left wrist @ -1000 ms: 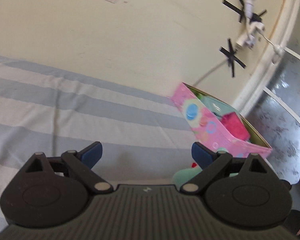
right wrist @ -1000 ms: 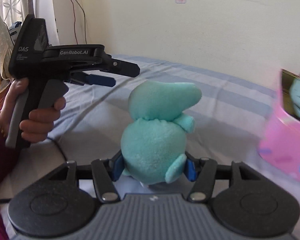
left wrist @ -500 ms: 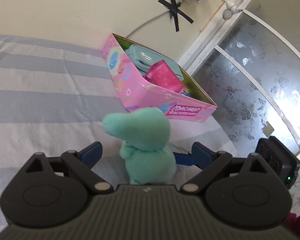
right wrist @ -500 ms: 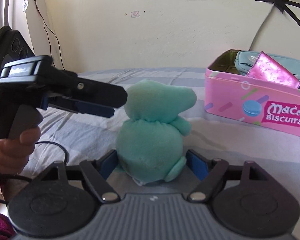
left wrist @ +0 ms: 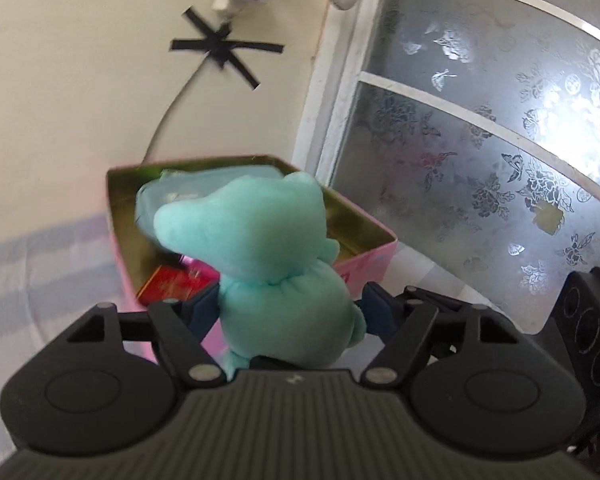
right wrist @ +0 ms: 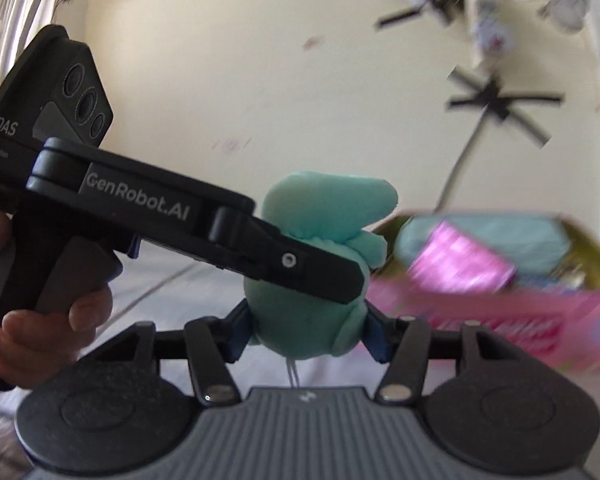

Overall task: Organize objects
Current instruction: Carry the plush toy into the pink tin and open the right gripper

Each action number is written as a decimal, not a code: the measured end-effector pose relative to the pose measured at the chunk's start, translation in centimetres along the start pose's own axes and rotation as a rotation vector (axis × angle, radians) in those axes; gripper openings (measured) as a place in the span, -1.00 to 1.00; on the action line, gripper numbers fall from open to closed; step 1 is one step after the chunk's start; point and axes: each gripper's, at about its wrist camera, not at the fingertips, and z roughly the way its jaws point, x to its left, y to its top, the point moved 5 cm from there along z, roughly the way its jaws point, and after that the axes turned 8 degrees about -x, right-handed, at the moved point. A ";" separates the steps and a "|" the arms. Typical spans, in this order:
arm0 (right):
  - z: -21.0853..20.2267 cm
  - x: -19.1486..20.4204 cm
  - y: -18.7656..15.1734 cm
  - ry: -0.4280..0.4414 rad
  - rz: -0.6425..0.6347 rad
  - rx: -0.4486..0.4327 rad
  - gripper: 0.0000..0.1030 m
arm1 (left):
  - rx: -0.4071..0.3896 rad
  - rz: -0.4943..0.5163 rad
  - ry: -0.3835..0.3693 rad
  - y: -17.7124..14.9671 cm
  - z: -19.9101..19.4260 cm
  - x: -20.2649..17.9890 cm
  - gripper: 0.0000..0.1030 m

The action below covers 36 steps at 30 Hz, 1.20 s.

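plush toy [left wrist: 276, 264], teal, pinched at its body by both grippers; left gripper [left wrist: 288, 312] and right gripper [right wrist: 306, 330] jaws just closing, pads pressing its sides; pink tin [right wrist: 500, 320] beyond

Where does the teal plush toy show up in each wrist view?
Left wrist: teal plush toy at centre, between the left gripper fingers, in front of the pink tin.
Right wrist: centre, between the right gripper fingers, pink tin to its right.
Shared landmark: the pink tin.
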 end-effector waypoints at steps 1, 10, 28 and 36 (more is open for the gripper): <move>0.0 -1.1 0.6 -0.037 -0.009 -0.024 0.07 | -0.007 0.023 -0.010 0.8 1.3 -0.8 0.60; 3.3 -11.7 1.9 -0.245 0.006 -0.003 0.09 | 0.021 0.040 -0.025 2.9 12.0 -2.8 0.64; 2.8 -14.8 -0.1 -0.353 0.104 -0.044 0.70 | 0.004 0.059 0.342 2.0 9.4 -0.3 0.75; 0.2 -12.6 -0.3 -0.360 0.185 -0.063 0.70 | 0.002 0.072 0.440 0.4 5.1 0.1 0.76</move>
